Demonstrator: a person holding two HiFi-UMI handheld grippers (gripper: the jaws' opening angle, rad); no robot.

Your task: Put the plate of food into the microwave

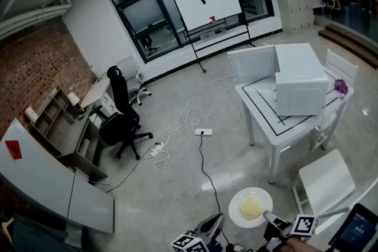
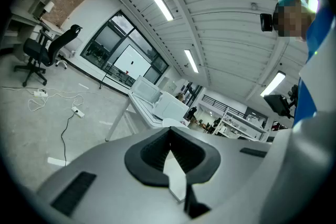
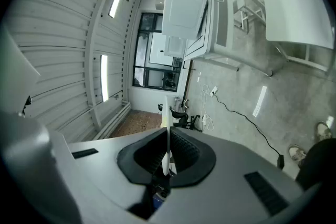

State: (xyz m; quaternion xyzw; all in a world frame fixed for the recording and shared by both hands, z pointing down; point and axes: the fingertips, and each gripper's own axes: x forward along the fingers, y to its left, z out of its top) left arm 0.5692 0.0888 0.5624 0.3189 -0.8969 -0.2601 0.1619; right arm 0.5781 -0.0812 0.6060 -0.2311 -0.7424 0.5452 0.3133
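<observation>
We are in a big room with a grey floor (image 1: 177,186), a brick wall (image 1: 35,62) on one side and tall windows (image 1: 177,3) at the far end. Our right gripper (image 3: 168,162) is squeezed tight on the rim of the plate (image 1: 251,208). We see that rim as a thin white edge between its jaws. We hold the plate this way so it lies flat and the yellow food (image 1: 251,208) does not slide off. Our left gripper (image 2: 170,157) is closed with nothing in it. We think it is free to shut the door later.

The plate hangs low over the floor, right by us. The microwave (image 1: 301,88) sits on the white table (image 1: 277,133), well apart from the plate. Its door (image 1: 253,63) is open, ready for the plate. A cord (image 1: 201,153) lies on the floor between us and the table, so we should step with care. A white chair (image 1: 325,180) stands near the table.
</observation>
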